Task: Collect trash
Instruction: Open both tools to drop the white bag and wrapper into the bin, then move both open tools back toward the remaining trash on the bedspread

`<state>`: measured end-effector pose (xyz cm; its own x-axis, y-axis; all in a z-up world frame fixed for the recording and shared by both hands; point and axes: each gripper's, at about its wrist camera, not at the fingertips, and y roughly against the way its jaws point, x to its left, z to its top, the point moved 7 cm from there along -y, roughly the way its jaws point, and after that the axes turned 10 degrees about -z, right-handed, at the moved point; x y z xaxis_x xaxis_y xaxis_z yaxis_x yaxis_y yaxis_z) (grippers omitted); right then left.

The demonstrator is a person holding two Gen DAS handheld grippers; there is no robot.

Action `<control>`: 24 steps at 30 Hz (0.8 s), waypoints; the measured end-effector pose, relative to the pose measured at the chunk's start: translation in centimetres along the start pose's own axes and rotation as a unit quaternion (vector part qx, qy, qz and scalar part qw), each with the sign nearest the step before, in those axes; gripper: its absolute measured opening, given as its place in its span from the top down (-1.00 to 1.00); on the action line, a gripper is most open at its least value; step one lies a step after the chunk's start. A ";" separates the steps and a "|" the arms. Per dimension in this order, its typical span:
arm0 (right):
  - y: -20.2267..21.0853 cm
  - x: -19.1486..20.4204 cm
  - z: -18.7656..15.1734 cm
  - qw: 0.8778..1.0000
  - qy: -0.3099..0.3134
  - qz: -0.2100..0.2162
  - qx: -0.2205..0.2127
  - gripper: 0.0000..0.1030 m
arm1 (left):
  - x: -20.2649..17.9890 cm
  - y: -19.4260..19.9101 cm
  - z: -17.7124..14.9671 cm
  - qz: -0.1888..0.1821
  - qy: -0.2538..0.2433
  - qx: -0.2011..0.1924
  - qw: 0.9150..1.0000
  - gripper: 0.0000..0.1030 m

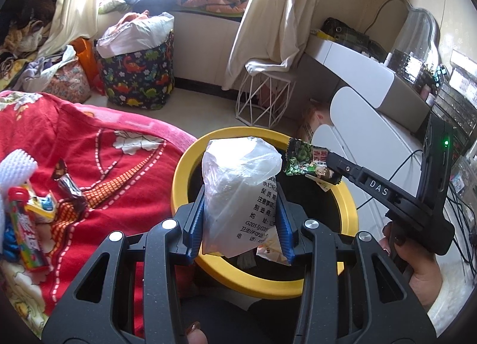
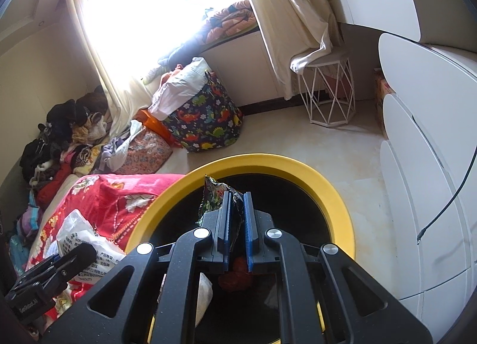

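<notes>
My left gripper (image 1: pixel 240 198) is shut on a clear plastic bag (image 1: pixel 238 177) with black printed text and holds it over the yellow-rimmed trash bin (image 1: pixel 182 177). My right gripper (image 2: pixel 237 195) is shut on a green snack wrapper (image 2: pixel 213 192) over the same bin (image 2: pixel 328 192). The wrapper (image 1: pixel 301 162) and right gripper (image 1: pixel 331 162) show in the left wrist view above the bin's far right rim. The bag (image 2: pixel 80 236) and left gripper body (image 2: pixel 50 272) show at lower left in the right wrist view. More wrappers (image 1: pixel 70 189) and a candy tube (image 1: pixel 25 233) lie on the red blanket (image 1: pixel 113 171).
A dinosaur-print basket (image 1: pixel 140 76) full of clothes stands by the window. A white wire stool (image 1: pixel 262 96) stands under the curtain. A white dresser (image 2: pixel 423 195) with cables is right of the bin. Clothes are piled on the far left. Trash lies inside the bin (image 2: pixel 235 275).
</notes>
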<state>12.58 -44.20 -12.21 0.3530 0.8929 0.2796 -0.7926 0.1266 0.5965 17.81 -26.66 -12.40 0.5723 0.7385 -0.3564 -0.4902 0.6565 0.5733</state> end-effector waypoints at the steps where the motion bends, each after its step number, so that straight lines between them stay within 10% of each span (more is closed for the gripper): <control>1: -0.2 -0.1 -0.1 1.000 0.000 -0.002 0.002 0.84 | 0.0 -0.2 -0.1 0.000 0.000 0.001 1.000 0.34; 7: -0.8 -0.7 -0.5 1.000 -0.010 -0.010 0.010 0.70 | 0.5 -1.2 -0.2 -0.003 0.017 0.005 1.000 0.18; 13: -0.8 -1.1 -0.4 1.000 -0.017 -0.022 0.003 0.10 | 0.9 -0.5 0.0 -0.008 0.031 -0.014 0.999 -0.72; 24: 0.0 0.5 -0.6 1.000 0.011 -0.027 -0.012 -0.22 | 2.2 2.4 0.6 0.026 0.037 -0.045 0.998 -0.79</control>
<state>12.48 -43.53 -12.49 0.3836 0.8942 0.2306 -0.7850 0.1843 0.5914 18.29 -23.60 -11.36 0.4962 0.7786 -0.3842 -0.5762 0.6263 0.5251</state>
